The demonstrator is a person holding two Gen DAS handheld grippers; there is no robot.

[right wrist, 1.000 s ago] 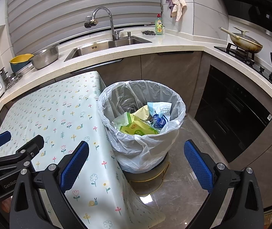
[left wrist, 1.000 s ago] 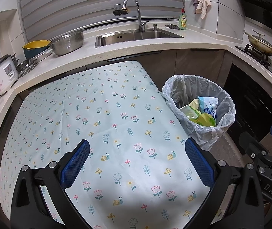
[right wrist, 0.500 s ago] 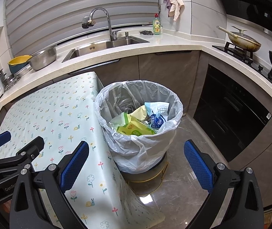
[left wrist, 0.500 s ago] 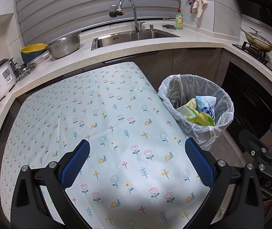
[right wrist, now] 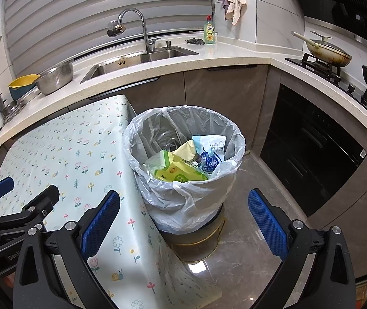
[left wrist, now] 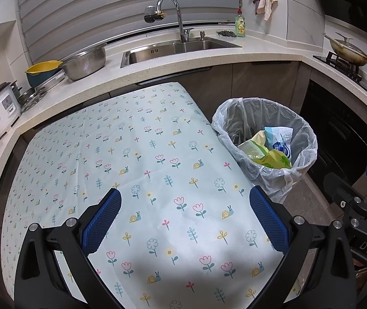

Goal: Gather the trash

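Kitchen corner, floral tablecloth [left wrist: 142, 154] over table, lined trash bin [right wrist: 183, 193] touching its right edge on the floor. Left gripper [left wrist: 184, 221] spread wide, holding nothing, hovering over cloth; right gripper [right wrist: 183, 224] likewise spread and unloaded, above bin's near rim. Wrappers [right wrist: 181, 170] already piled inside bin. Risks: snagging the loose liner [right wrist: 155, 134] and pulling it off the rim; catching the cloth overhang and dragging it. No loose trash visible on cloth. Bin base partly hidden by liner; table's near edge cut off behind grippers.

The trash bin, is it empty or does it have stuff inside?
Not empty. The trash bin holds a green-yellow packet and a blue-white wrapper inside its plastic liner.
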